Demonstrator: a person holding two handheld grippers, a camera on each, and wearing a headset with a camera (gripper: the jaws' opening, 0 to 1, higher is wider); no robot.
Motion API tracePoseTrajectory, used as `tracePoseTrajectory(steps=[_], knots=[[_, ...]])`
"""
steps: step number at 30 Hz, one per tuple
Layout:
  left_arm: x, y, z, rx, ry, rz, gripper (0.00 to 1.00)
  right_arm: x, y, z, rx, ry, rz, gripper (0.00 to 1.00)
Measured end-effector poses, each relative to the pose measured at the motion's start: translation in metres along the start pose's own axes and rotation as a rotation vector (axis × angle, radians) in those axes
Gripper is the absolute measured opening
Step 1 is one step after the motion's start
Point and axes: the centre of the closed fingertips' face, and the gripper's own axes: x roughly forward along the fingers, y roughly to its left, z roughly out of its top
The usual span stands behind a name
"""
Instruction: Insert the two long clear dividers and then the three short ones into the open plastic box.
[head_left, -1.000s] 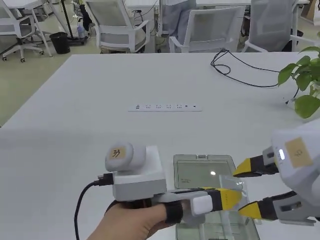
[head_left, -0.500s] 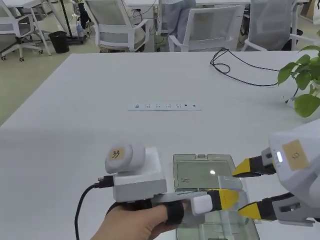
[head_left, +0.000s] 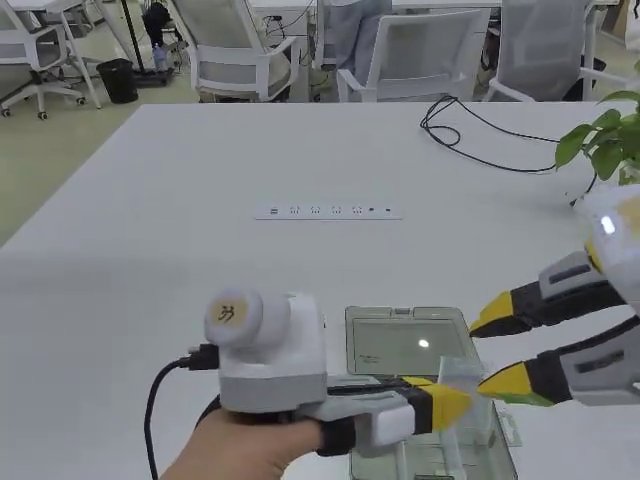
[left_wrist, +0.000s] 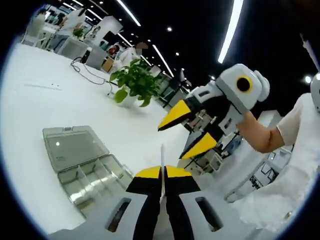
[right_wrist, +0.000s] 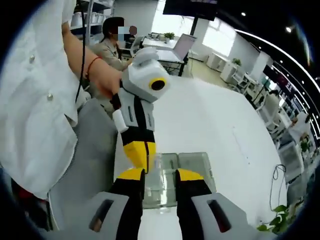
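Two grippers meet over the box (head_left: 400, 345) on the white worktop (head_left: 200, 200). The left gripper (head_left: 442, 402) is squeezed tight on a clear divider (head_left: 462, 385). The divider is up in the air above the near part of the box, not in it. The right gripper (head_left: 500, 350) has its jaws wide apart, just beside the divider. I cannot tell if it touches the divider.

The head view looks down from above. There the box lid lies flat and open on the far side, and a hand (head_left: 250, 450) holds the left gripper. Farther off are a power strip (head_left: 328, 211), a black cable (head_left: 480, 140), a green plant (head_left: 605, 140) and some chairs (head_left: 240, 50).

The left gripper view sees the divider from its thin edge, like a pale line between the shut jaws. It also looks into the bottom half of the box, which is split into small spaces. In the head view that half sits at the very bottom edge.

The right gripper view sees the flat side of the divider between its own open jaws. The yellow tip of the left gripper comes down to the divider from above. Behind it a person (right_wrist: 107, 42) sits near a laptop (right_wrist: 181, 47).

A tan sticker (head_left: 232, 313) on top of the left gripper has a hand-written mark. It looks like a number, but I cannot read it for sure
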Motion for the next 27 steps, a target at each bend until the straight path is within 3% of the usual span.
tracePoseTrajectory(steps=[4,6,9,14,27], knots=[[-0.002,-0.008,-0.003,0.153,0.028,-0.03,0.0,-0.007,0.011,0.004,0.05,-0.045,0.122,0.16],[-0.003,-0.012,-0.003,0.229,0.033,-0.048,0.0,-0.007,0.015,0.005,0.068,-0.053,0.16,0.16],[-0.003,-0.02,-0.003,0.296,0.04,-0.084,0.0,-0.004,0.02,0.004,0.065,-0.046,0.211,0.14],[-0.004,-0.027,-0.002,0.324,0.034,-0.111,0.0,-0.001,0.035,0.008,0.068,-0.053,0.301,0.11],[-0.005,-0.035,-0.006,0.357,0.04,-0.145,0.0,0.002,0.044,0.002,0.062,-0.035,0.37,0.03]])
